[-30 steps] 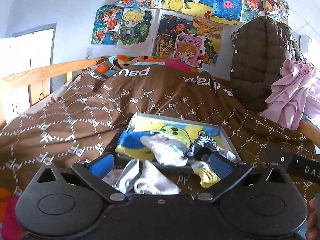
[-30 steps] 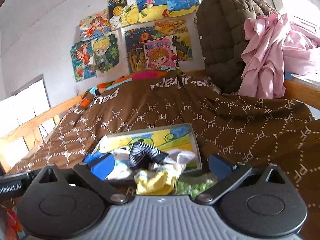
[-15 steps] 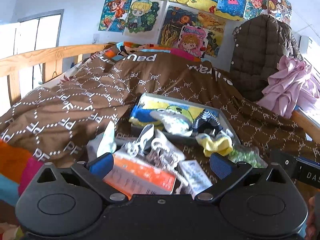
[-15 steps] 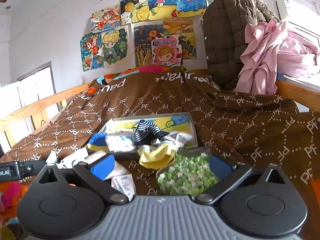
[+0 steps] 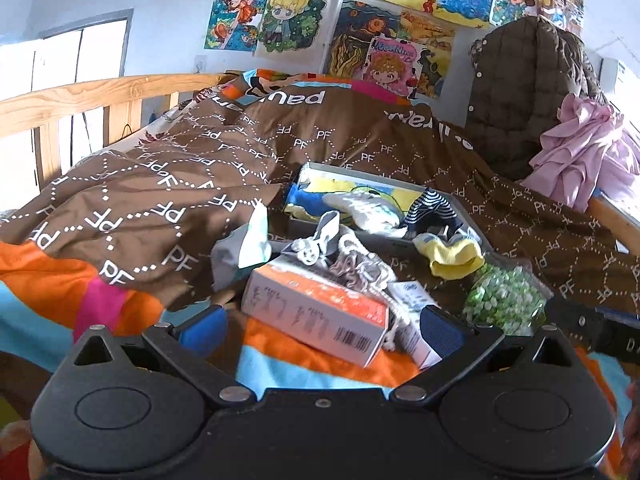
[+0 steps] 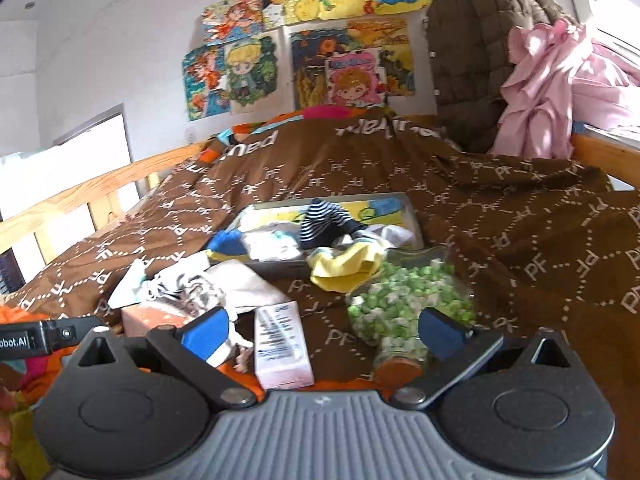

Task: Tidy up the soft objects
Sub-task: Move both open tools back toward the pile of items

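Left wrist view: both grippers, left (image 5: 320, 326) and right (image 6: 322, 334), have pulled back from the tray (image 5: 466, 214), fingers apart, empty; yellow sock (image 5: 450, 254) lies just before the tray, so sorting remains

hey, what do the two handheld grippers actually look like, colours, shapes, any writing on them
Both are black, with two round discs at the back and angled link arms that carry blue finger pads. The left gripper has a smooth black centre body; the right gripper has a ribbed grey one. White lettering ending "obot.AI" marks the left gripper's side, seen in the right view.
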`<state>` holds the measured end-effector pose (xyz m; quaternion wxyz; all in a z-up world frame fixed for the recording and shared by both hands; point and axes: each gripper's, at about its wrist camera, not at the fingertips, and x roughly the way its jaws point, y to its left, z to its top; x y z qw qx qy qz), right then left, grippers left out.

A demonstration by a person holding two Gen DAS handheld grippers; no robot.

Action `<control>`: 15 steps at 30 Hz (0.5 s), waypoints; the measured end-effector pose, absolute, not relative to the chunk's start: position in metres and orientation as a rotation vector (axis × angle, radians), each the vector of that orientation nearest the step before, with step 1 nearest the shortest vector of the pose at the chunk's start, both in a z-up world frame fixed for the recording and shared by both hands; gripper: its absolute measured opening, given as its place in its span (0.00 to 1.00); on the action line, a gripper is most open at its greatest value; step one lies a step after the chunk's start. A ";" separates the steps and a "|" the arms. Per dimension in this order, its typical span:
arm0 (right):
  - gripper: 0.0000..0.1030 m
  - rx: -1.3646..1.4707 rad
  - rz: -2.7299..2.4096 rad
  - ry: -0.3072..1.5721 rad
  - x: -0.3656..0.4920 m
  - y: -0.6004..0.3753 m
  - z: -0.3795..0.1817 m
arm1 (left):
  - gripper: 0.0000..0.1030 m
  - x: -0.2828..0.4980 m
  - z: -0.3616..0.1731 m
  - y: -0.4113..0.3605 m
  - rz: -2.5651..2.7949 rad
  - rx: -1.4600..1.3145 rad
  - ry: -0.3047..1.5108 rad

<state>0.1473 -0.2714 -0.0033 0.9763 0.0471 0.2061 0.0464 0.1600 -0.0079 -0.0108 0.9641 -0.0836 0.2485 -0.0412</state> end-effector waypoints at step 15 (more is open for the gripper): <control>1.00 0.009 0.210 0.457 0.157 -0.231 -0.019 | 0.99 0.163 -0.029 0.022 -0.062 -0.120 0.472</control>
